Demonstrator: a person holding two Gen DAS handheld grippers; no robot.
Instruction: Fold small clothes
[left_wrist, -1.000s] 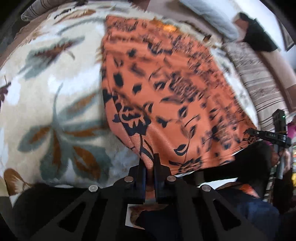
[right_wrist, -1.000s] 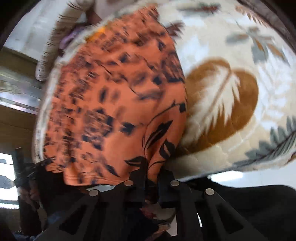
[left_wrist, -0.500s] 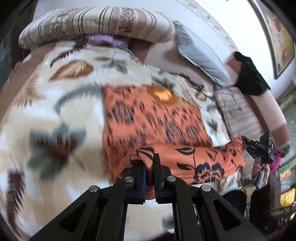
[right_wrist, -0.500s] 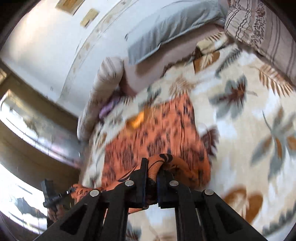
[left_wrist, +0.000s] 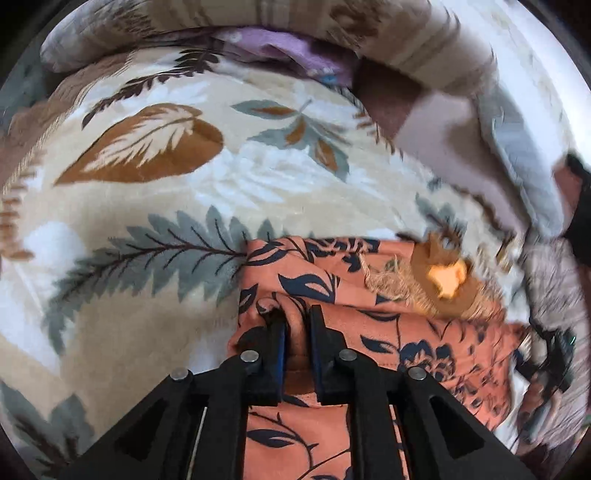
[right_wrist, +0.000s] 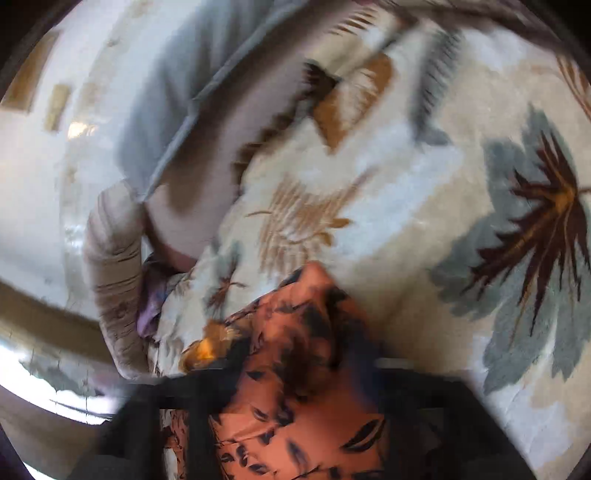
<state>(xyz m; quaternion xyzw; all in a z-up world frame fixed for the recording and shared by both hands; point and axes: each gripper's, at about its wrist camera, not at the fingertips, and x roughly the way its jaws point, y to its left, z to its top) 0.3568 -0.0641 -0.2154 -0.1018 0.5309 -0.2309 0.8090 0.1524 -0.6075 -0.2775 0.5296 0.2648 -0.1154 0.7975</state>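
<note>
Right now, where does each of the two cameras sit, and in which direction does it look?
Left wrist: sits on the left hand-held gripper, looks along its black fingers, shut on the orange cloth on the leaf blanket; pillows beyond.
Right wrist: sits on the right hand-held gripper, badly blurred; orange cloth lies over its fingers, blanket and wall behind; grip unclear.
Both share: the cloth, the blanket, the pillows.

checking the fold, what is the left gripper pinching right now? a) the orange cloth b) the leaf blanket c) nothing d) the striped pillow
a: the left gripper has a ridge of the orange cloth squeezed between its fingers, with the blanket bare beside it.
</note>
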